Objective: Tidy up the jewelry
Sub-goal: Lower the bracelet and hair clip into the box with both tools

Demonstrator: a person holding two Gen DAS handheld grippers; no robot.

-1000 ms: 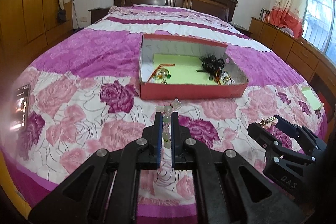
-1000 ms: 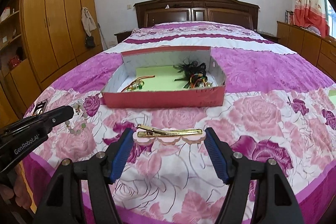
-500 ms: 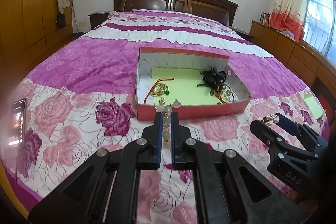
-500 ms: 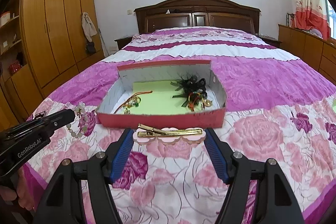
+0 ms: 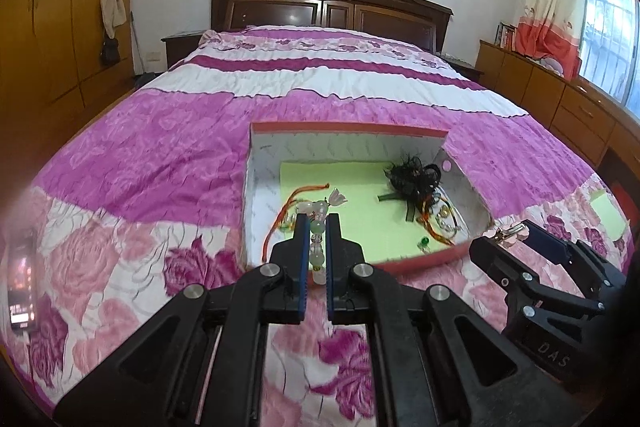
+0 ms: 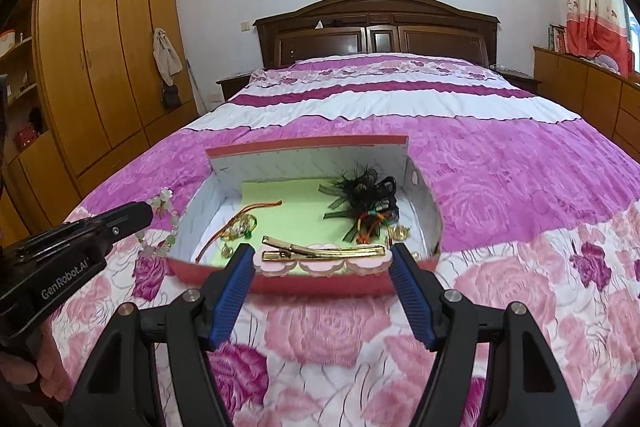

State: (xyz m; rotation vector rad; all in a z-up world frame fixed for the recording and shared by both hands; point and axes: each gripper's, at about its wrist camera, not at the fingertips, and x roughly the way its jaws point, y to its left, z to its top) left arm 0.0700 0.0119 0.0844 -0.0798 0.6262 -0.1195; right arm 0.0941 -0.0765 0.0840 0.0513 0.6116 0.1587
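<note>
My left gripper (image 5: 317,223) is shut on a pale green and white bead bracelet (image 5: 317,239), held over the near left part of the red box (image 5: 348,126). In the right wrist view the bracelet (image 6: 163,223) hangs from that gripper beside the box's left wall. My right gripper (image 6: 322,251) is shut on a gold hair clip with a pink scalloped base (image 6: 323,259), gripped end to end just above the box's front wall (image 6: 320,283). Inside on green paper (image 6: 296,205) lie a black feather ornament (image 6: 366,189), red cord pieces (image 6: 244,223) and small gold items.
The box sits on a bed with a pink and purple rose quilt (image 6: 500,163). A phone (image 5: 22,275) lies on the quilt at the left edge. A green paper sheet (image 5: 608,213) lies at the right. A hand (image 6: 48,371) holds the left gripper's handle.
Both grippers have moved forward toward the box with their pieces still held. The bracelet now hangs over the box's near left corner, and the hair clip has reached the front wall.
</note>
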